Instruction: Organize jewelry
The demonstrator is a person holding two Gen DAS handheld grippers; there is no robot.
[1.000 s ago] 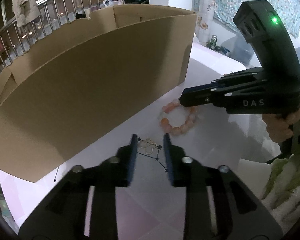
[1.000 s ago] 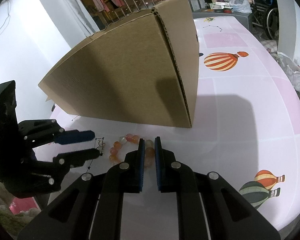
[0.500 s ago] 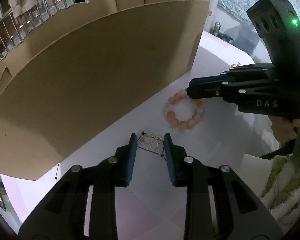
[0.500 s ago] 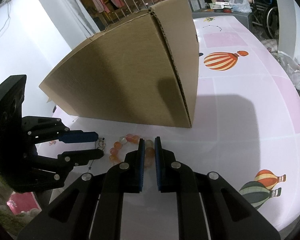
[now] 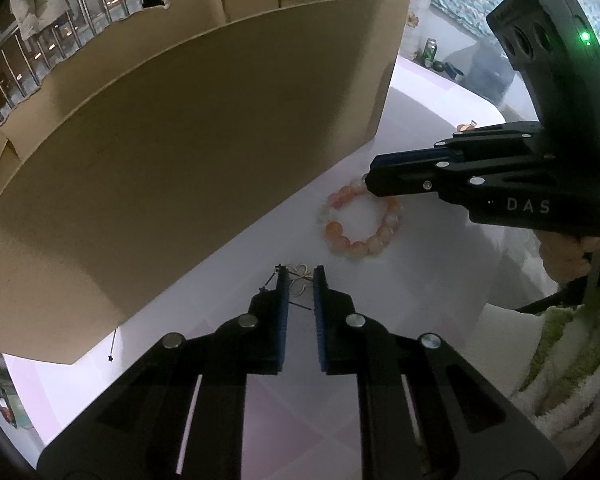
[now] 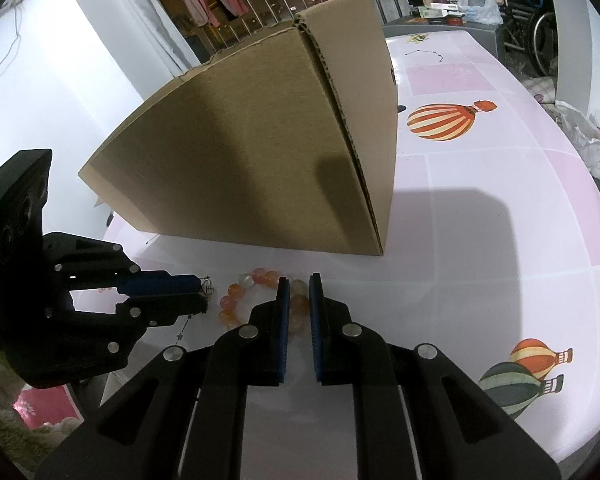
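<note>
An orange and white bead bracelet lies on the table before a large cardboard box; it also shows in the right wrist view. A thin gold chain piece lies between the fingertips of my left gripper, whose jaws stand narrowly apart around it. My right gripper has its jaws narrowly apart around the bracelet's near beads. Whether either pair of pads touches the jewelry is unclear. The left gripper also shows in the right wrist view, the right gripper in the left wrist view.
The box stands close behind the jewelry. The table is white and pink with printed balloons. A green towel lies at the near right edge. Railings and hanging clothes stand beyond.
My left gripper's jaws have narrowed around the gold chain and moved forward to it. The right gripper has held nearly still over the bracelet.
</note>
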